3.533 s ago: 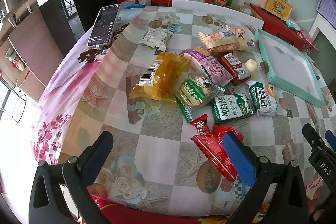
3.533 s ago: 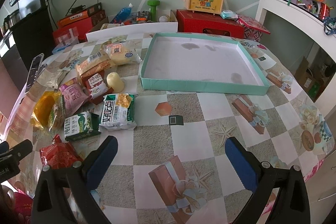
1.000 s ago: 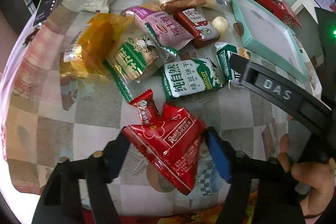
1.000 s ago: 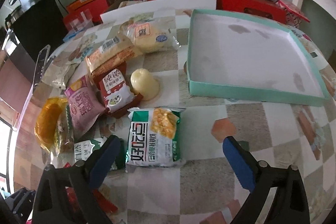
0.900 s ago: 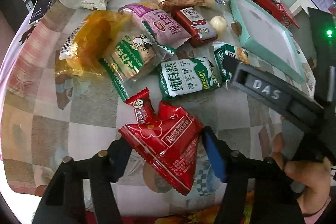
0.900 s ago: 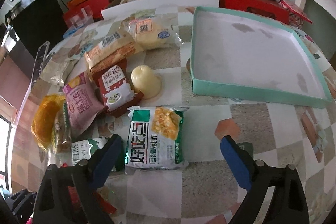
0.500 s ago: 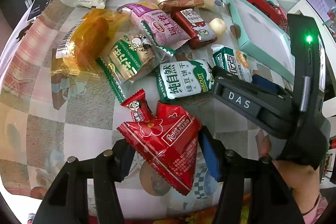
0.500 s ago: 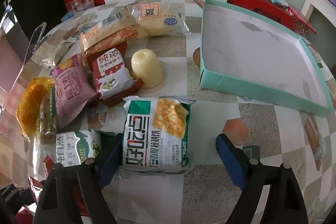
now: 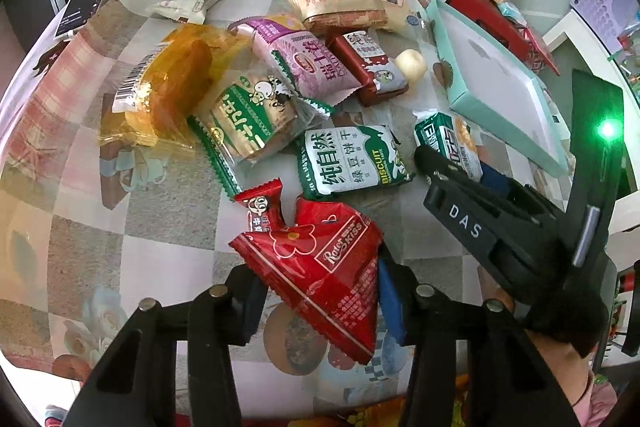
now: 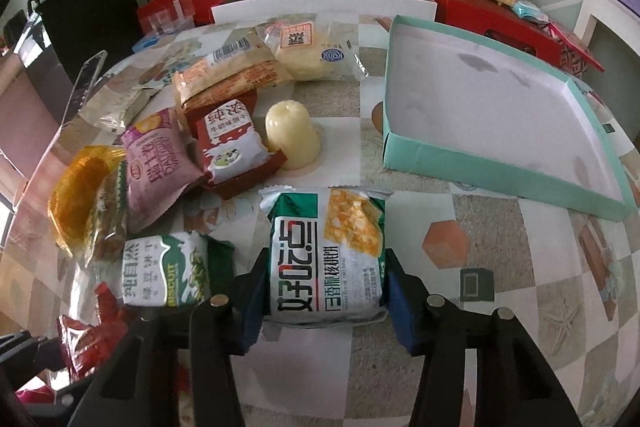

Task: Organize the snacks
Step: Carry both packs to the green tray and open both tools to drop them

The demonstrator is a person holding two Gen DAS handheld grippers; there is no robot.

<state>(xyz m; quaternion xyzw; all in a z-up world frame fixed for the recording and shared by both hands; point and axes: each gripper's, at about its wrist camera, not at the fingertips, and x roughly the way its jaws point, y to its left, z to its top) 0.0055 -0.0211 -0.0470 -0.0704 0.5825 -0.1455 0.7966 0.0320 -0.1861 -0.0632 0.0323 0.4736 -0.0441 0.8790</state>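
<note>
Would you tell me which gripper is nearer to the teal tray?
Right. The right gripper sits just short of the teal tray; the left gripper is farther, beyond it.

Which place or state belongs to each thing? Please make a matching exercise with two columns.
Things:
1. red triangular packet
2. green and white walnut-cake packet
3. teal tray
4. pale pudding cup

Places or states:
A. holds no snacks
B. between the left hand-held gripper's pads
C. upside down beside the dark red packet
D. between the right hand-held gripper's pads

Pairs: 1-B, 2-D, 3-A, 4-C
</note>
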